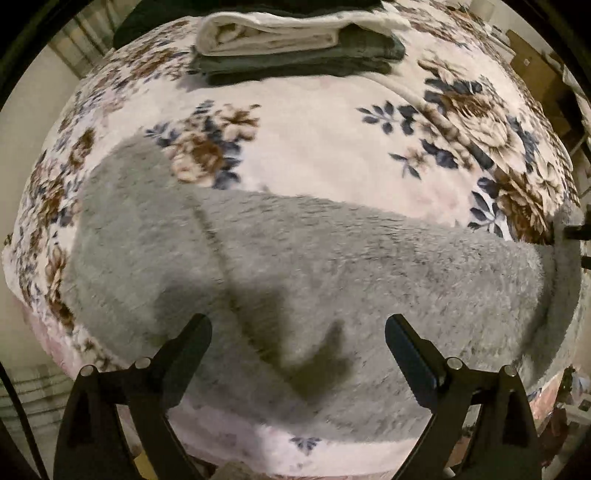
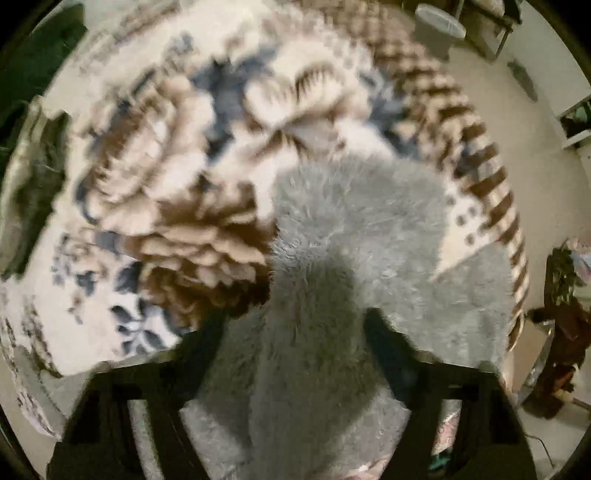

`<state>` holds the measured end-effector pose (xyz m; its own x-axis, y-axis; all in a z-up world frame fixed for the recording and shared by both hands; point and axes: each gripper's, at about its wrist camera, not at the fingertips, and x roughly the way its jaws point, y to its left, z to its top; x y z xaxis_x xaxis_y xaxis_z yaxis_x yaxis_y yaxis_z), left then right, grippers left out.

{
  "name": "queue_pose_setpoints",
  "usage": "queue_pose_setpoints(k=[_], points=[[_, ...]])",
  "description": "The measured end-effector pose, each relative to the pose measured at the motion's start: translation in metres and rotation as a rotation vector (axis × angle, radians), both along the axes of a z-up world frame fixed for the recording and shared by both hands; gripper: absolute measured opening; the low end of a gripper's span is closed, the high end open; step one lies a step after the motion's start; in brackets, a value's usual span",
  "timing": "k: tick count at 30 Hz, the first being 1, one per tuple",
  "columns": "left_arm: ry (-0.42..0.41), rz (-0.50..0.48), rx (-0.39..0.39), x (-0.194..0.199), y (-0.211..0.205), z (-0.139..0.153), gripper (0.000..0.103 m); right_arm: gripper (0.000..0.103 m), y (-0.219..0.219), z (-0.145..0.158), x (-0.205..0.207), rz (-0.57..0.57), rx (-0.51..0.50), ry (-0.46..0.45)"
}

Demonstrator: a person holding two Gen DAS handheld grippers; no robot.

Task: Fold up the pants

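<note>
Grey fluffy pants [image 1: 332, 266] lie spread lengthwise across a floral blanket [image 1: 314, 147] on a bed. My left gripper [image 1: 297, 321] hovers over their near part, pointing down, open, with nothing between its fingers; its shadow falls on the pile. At the right end the cloth turns up beside a dark finger [image 1: 578, 232] of my right gripper. In the blurred right wrist view, my right gripper [image 2: 295, 317] points straight down with its jaws partly apart around a raised ridge of the pants [image 2: 351, 206]. I see no clear pinch on it.
A folded white cloth [image 1: 269, 33] lies on folded dark garments [image 1: 295, 62] at the far side of the bed. The blanket's striped border [image 2: 491, 184] marks the bed edge, with pale floor [image 2: 498, 92] and a round white lid [image 2: 439, 16] beyond. Dark clutter [image 2: 565, 332] stands at the right.
</note>
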<state>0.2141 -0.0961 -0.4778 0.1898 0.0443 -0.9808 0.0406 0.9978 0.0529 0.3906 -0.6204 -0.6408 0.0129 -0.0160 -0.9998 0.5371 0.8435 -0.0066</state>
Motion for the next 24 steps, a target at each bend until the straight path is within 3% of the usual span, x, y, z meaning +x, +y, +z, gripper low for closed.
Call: queue_pose_setpoints(k=[1, 2, 5, 9, 12, 16, 18, 19, 20, 22, 24], points=[[0.002, -0.004, -0.004, 0.001, -0.003, -0.002, 0.096, 0.016, -0.006, -0.010, -0.004, -0.040, 0.006, 0.037], [0.002, -0.007, -0.003, 0.001, -0.005, -0.002, 0.096, 0.009, -0.013, -0.011, -0.013, -0.086, 0.016, 0.022], [0.008, -0.020, -0.010, -0.002, -0.009, -0.001, 0.096, 0.008, -0.033, 0.008, -0.050, -0.211, 0.024, -0.090], [0.015, -0.020, -0.032, -0.014, -0.011, 0.003, 0.096, 0.008, -0.058, 0.040, -0.133, -0.412, 0.016, -0.207], [0.040, -0.018, -0.033, -0.025, -0.012, -0.002, 0.096, 0.008, -0.076, 0.025, -0.195, -0.571, 0.053, -0.221], [0.102, -0.019, -0.032, -0.037, -0.016, -0.017, 0.096, 0.014, -0.089, -0.031, -0.239, -0.750, 0.226, -0.146], [0.101, -0.034, -0.026, -0.040, -0.018, -0.018, 0.096, 0.034, -0.087, -0.037, -0.255, -0.821, 0.275, -0.216], [0.096, -0.044, -0.019, -0.040, -0.020, -0.018, 0.096, 0.053, -0.085, -0.035, -0.266, -0.870, 0.287, -0.275], [0.093, -0.049, -0.017, -0.041, -0.020, -0.018, 0.096, 0.064, -0.084, -0.030, -0.275, -0.914, 0.291, -0.344], [0.090, -0.056, -0.014, -0.040, -0.022, -0.017, 0.096, 0.065, -0.081, -0.023, -0.286, -0.973, 0.305, -0.448], [0.083, -0.062, -0.005, -0.040, -0.023, -0.016, 0.096, 0.065, -0.078, -0.013, -0.289, -0.991, 0.291, -0.496]])
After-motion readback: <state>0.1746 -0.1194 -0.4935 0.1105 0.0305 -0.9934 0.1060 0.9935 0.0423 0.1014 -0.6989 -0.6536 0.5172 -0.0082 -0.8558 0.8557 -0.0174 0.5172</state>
